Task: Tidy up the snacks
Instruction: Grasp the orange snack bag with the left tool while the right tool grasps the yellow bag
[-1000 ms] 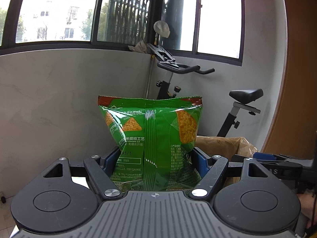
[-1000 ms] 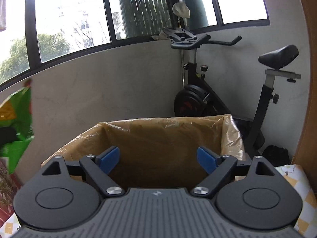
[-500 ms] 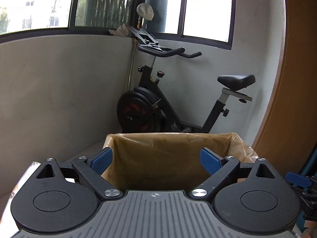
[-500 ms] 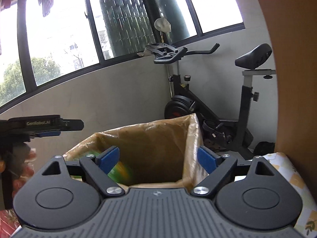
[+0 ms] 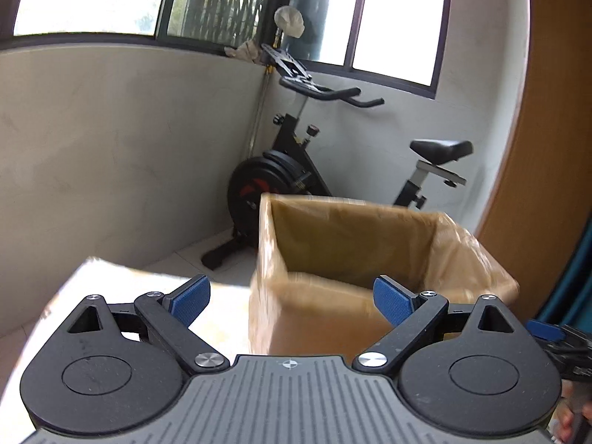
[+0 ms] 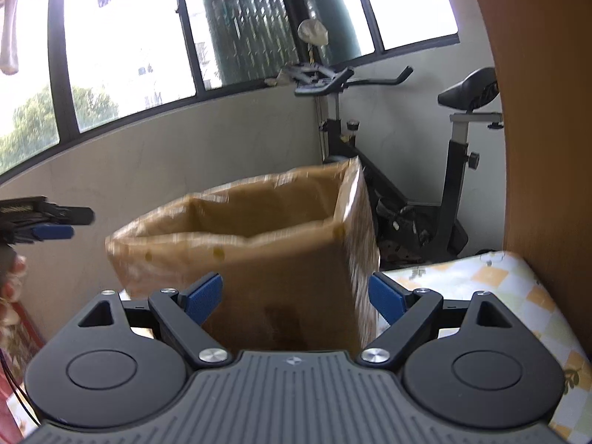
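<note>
Exercise bike (image 5: 292, 170) behind brown box (image 5: 318, 307)

An exercise bike (image 5: 296, 170) stands in the corner of the room, against the grey wall (image 5: 111, 140). Its saddle (image 5: 442, 147) is on the right and its handlebars (image 5: 333, 92) reach out below the window (image 5: 399, 18). A pale cap (image 5: 289, 21) sits on a pole just above the handlebars. A wooden panel (image 5: 547, 129) rises to the right of the bike. From the right wrist, laundry (image 6: 9, 37) hangs at the window, far left of the bike.
</note>
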`<action>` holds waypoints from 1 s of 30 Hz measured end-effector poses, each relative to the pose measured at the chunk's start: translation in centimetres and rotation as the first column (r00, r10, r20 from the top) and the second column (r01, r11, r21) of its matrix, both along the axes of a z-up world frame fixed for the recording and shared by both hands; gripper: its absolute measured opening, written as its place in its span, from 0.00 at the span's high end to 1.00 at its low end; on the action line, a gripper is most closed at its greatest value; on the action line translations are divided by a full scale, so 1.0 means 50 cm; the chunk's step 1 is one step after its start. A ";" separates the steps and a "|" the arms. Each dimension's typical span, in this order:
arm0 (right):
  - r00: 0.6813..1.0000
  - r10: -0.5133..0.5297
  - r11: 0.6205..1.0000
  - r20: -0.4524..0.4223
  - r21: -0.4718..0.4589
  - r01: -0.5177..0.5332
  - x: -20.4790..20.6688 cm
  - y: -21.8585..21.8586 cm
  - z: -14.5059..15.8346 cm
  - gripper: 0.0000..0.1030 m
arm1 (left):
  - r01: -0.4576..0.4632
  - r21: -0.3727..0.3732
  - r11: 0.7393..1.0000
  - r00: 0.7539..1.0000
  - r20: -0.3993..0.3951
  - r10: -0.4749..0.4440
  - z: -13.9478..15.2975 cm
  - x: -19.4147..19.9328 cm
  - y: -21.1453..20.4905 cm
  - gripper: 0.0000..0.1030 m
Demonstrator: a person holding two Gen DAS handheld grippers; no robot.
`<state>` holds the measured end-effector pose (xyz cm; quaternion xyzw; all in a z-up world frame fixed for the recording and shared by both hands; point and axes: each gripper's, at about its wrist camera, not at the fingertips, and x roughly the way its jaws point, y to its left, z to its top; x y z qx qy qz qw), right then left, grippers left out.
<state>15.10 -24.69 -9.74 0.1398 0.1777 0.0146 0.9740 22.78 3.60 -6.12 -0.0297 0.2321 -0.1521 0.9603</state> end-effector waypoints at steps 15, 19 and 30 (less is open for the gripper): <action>0.989 0.068 0.996 -0.129 -0.042 -0.074 -0.002 0.040 -0.102 0.14 | 0.135 -0.065 0.989 0.969 -0.198 -0.146 -0.228 -0.036 -0.062 0.06; 0.987 0.066 0.997 -0.146 -0.034 -0.072 -0.002 0.034 -0.112 0.14 | 0.155 -0.051 0.987 0.960 -0.228 -0.162 -0.262 -0.026 -0.090 0.06; 0.975 0.105 0.978 -0.197 -0.159 -0.137 0.002 0.075 -0.143 0.14 | 0.117 -0.029 0.993 0.964 -0.237 -0.121 -0.274 -0.022 -0.109 0.49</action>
